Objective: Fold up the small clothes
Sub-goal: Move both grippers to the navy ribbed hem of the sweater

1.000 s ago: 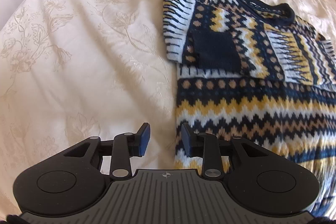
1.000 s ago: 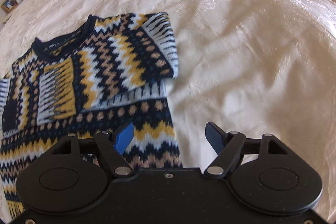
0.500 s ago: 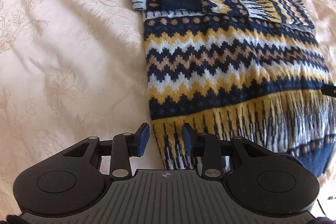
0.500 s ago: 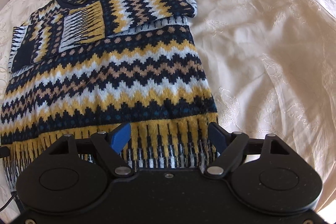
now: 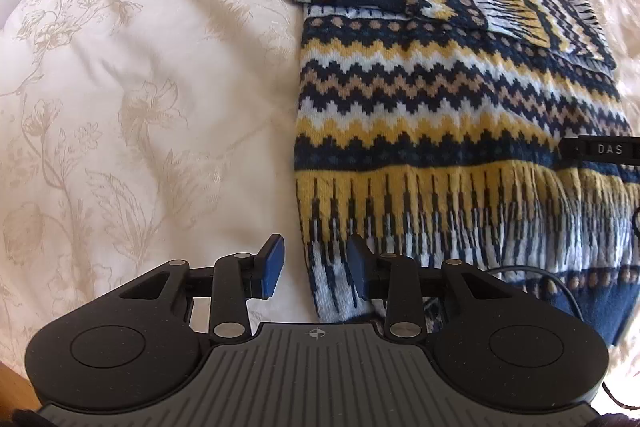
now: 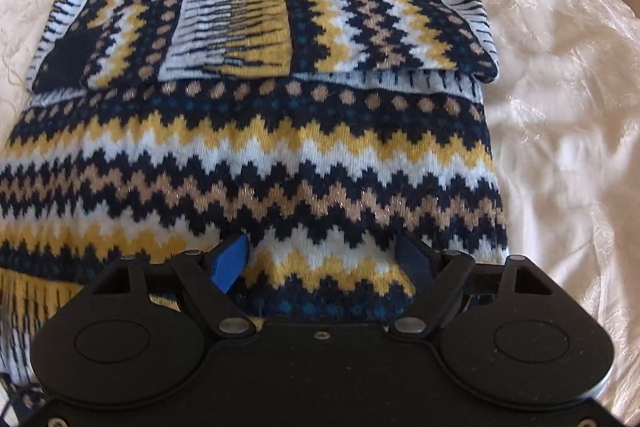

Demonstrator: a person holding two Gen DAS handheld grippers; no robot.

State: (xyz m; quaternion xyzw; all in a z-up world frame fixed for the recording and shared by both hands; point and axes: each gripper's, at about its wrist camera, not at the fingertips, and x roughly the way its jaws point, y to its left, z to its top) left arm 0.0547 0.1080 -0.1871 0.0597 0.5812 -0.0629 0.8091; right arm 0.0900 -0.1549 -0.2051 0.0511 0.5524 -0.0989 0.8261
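We've got the navy, yellow and white zigzag knitted sweater (image 6: 256, 147) flat on the cream bedspread (image 5: 140, 87), collar away. Our left gripper (image 5: 314, 273), open and empty, straddles its near-left hem corner; our right gripper (image 6: 324, 261), wide open and empty, hovers over mid-body.

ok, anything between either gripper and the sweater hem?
Nothing visible. The left gripper is open over the sweater at its bottom-left corner; the right gripper is open above the lower body. Only the bedspread surrounds it.
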